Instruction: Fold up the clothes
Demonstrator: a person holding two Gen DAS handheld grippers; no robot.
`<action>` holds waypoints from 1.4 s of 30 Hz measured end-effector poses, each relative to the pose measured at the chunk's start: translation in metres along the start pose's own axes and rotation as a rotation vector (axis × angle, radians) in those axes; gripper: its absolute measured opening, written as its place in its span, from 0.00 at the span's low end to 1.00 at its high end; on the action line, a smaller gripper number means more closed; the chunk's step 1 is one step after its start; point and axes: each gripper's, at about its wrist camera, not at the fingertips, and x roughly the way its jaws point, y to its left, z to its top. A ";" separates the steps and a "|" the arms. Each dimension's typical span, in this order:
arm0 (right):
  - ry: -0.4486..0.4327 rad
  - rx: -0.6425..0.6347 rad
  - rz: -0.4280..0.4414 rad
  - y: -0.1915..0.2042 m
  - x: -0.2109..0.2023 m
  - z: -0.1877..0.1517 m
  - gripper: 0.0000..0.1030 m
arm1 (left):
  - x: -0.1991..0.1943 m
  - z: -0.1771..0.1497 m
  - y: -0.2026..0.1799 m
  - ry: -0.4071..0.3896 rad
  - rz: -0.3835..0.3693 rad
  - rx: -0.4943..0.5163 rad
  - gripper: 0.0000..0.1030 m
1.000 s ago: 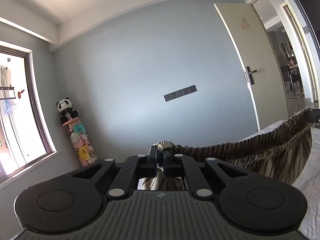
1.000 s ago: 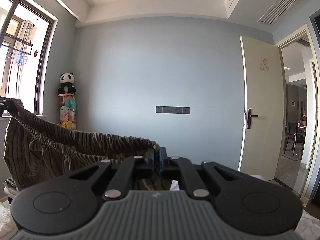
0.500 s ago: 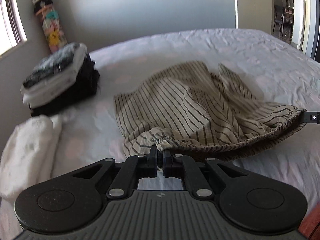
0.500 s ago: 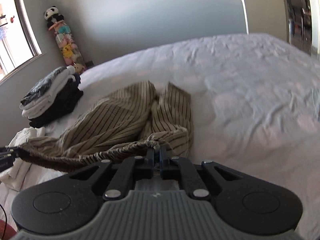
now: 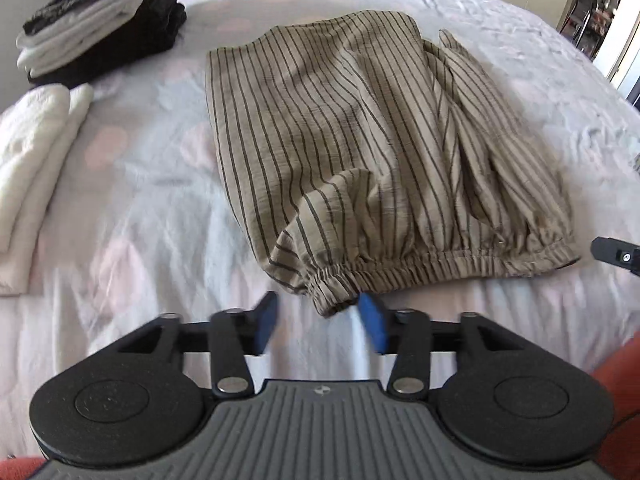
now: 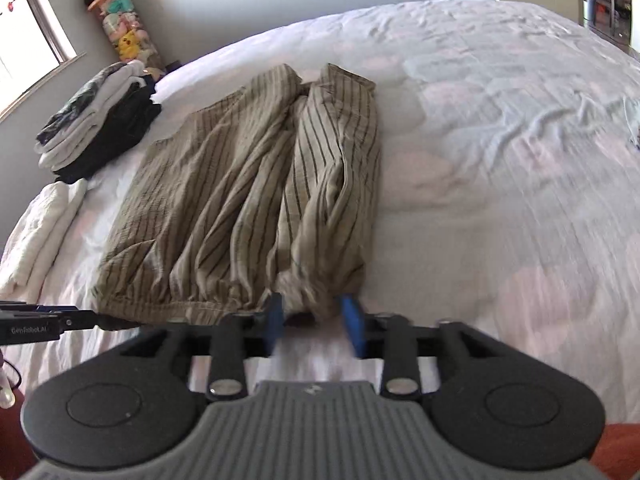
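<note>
Shorts (image 5: 360, 140) just dropped flat on bed (image 5: 160, 220); left gripper (image 5: 320, 320), right gripper (image 6: 314, 322) released at near waistband; folding next.

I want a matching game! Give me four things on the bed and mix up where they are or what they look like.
Things:
1. striped tan shorts
2. folded clothes stack
3. white folded towel
4. left claw

Descriptions:
A. open, blue pads
B. lying spread mid-bed
C. far left corner, dark and white layers
D. left edge, nearer than the stack

Pairs: 1-B, 2-C, 3-D, 4-A
</note>
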 end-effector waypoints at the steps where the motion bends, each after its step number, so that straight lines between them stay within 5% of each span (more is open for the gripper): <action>1: -0.018 0.002 0.016 -0.001 -0.004 -0.001 0.44 | -0.005 0.000 0.005 -0.009 -0.016 -0.034 0.59; 8: -0.072 0.090 0.055 -0.014 -0.009 -0.001 0.47 | -0.056 0.013 0.017 -0.200 -0.033 -0.262 0.59; 12: -0.076 0.114 0.069 -0.015 -0.011 0.002 0.47 | -0.087 0.034 -0.015 -0.332 -0.152 -0.258 0.59; 17: -0.099 0.130 0.066 -0.019 -0.019 0.002 0.48 | -0.094 0.059 -0.051 -0.400 -0.254 -0.181 0.64; 22: -0.099 0.158 0.048 -0.023 -0.017 0.000 0.49 | -0.061 0.069 -0.049 -0.373 -0.161 -0.114 0.64; 29: -0.050 0.230 0.011 -0.031 0.008 0.010 0.53 | 0.009 0.052 0.018 -0.219 -0.008 -0.216 0.65; 35: -0.029 0.341 -0.007 -0.043 0.036 0.021 0.58 | 0.049 0.026 0.075 -0.141 -0.082 -0.420 0.68; 42: -0.034 0.339 -0.020 -0.043 0.044 0.019 0.59 | 0.057 0.020 0.092 -0.139 -0.201 -0.543 0.78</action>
